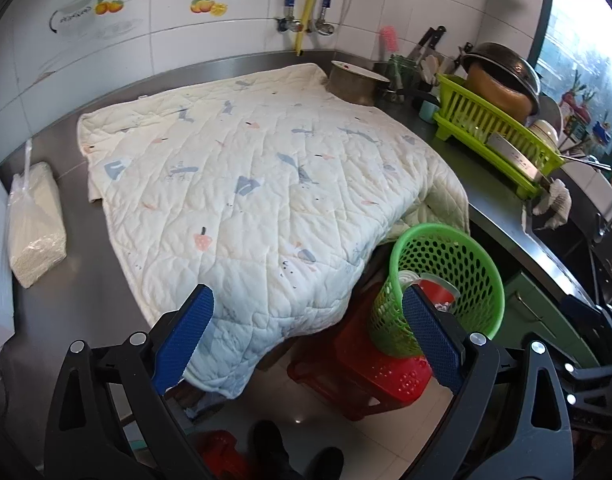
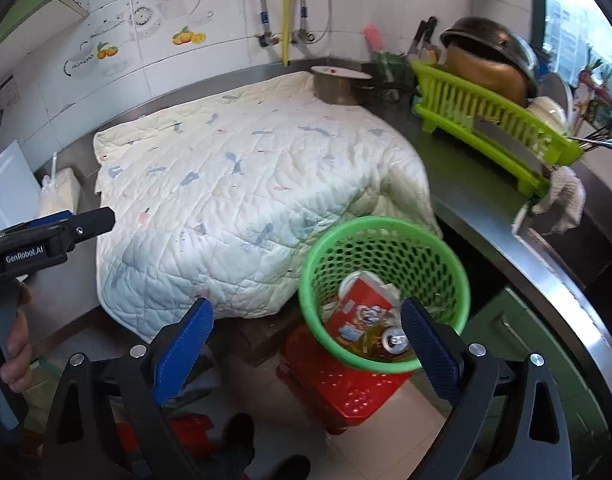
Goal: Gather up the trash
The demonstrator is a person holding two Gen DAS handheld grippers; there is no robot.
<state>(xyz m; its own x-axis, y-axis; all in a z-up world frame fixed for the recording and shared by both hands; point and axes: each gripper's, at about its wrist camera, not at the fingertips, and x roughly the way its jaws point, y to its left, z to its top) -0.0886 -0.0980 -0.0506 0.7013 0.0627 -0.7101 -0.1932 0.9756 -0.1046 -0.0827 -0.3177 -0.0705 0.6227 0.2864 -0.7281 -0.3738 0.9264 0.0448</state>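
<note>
A green perforated basket (image 2: 386,280) stands on a red plastic stool (image 2: 346,384) on the floor, beside the counter. Inside it lie a red snack packet (image 2: 362,308), a drinks can (image 2: 394,340) and other wrappers. In the left wrist view the same basket (image 1: 446,280) shows a red-and-white cup or packet (image 1: 430,288). My right gripper (image 2: 301,344) hangs above the stool, left of the basket, jaws wide and empty. My left gripper (image 1: 306,344) is open too, nothing between its blue pads, over the hanging edge of the quilt (image 1: 265,184). From the right wrist view it (image 2: 85,220) appears side-on at the far left, held by a hand (image 2: 17,340).
A white patterned quilt (image 2: 245,200) covers the steel counter (image 2: 486,208). A bag of white tissues (image 1: 33,220) lies at its left. A steel pot (image 1: 354,80), a lime dish rack (image 1: 498,136) with pans and a sink (image 1: 566,236) fill the right side. A shoe (image 1: 273,452) shows on the tiled floor.
</note>
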